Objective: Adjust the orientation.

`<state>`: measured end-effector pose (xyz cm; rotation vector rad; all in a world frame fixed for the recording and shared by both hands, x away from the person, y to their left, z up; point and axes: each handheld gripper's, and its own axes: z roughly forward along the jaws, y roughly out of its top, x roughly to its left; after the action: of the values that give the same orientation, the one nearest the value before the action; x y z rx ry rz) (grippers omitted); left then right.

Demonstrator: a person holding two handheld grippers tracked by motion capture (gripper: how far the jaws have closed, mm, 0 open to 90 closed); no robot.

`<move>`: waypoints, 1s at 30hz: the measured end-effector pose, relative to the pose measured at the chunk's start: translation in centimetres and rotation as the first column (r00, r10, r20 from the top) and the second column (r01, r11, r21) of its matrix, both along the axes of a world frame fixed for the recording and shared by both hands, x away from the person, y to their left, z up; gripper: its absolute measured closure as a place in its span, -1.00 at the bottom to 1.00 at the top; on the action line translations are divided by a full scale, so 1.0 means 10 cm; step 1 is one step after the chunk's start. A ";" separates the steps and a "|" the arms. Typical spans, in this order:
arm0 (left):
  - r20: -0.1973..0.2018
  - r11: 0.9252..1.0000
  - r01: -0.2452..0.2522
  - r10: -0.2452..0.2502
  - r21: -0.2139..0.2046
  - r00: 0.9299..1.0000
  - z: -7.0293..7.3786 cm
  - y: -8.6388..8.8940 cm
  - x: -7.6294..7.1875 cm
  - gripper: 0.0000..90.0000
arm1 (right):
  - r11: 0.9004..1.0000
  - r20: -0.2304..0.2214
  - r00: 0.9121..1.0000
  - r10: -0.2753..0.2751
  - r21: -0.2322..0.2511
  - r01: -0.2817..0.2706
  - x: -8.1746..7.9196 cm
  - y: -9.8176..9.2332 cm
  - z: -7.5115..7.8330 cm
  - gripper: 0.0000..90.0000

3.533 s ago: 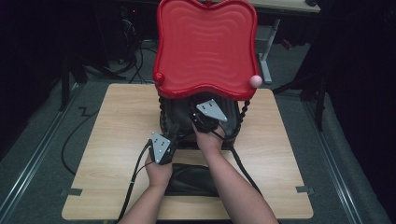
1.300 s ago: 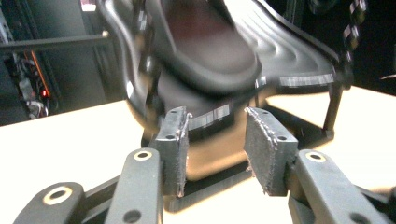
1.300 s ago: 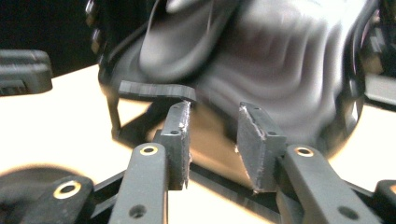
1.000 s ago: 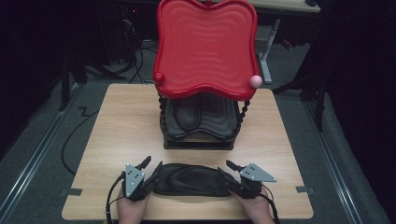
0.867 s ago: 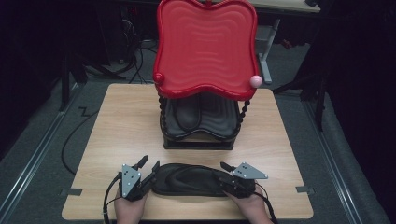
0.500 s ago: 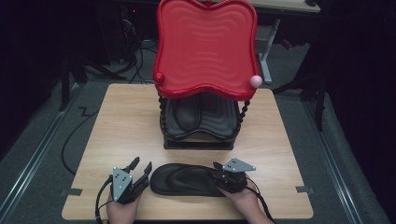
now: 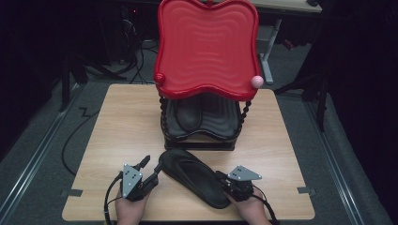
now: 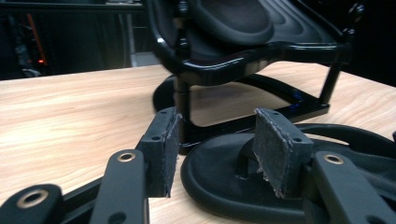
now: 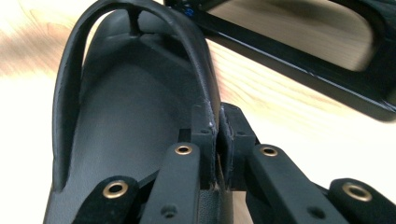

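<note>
Between right gripper (image 9: 217, 135) pads, sandal strap (image 9: 187, 42).

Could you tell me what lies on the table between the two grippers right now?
A black flip-flop lies there, seen in the high view: the right gripper pinches its strap, and the open left gripper flanks its other end.

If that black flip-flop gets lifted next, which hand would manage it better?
Probably the right. The right tongs have just closed on the black flip-flop, pinching its strap. The left tongs stand open over its other end, gripping nothing.
</note>
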<state>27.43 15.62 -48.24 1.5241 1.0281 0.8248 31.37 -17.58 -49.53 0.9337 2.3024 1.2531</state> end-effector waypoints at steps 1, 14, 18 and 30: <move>-0.001 1.000 0.009 -0.009 -0.001 1.000 0.00 -0.02 0.02 0.12 | 1.000 -0.005 1.000 -0.004 0.002 0.004 -0.03 -0.04 0.00 0.87; -0.023 0.998 0.064 -0.064 -0.014 0.998 0.00 -0.21 0.14 0.15 | 0.992 -0.007 0.992 -0.128 -0.023 0.127 -0.11 -0.40 -0.02 1.00; -0.018 0.998 0.068 -0.068 -0.016 0.997 0.00 -0.23 0.12 0.16 | 0.996 -0.026 0.997 -0.067 -0.069 0.065 -0.19 -0.29 -0.09 1.00; -0.036 0.999 0.040 -0.040 0.007 0.999 -0.05 -0.17 0.02 0.13 | 0.986 -0.038 0.987 0.156 -0.058 -0.158 -0.40 0.22 -0.12 1.00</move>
<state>27.63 13.96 -48.74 1.5662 1.0187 0.7766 27.34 -15.41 -50.70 0.7709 2.4662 1.2285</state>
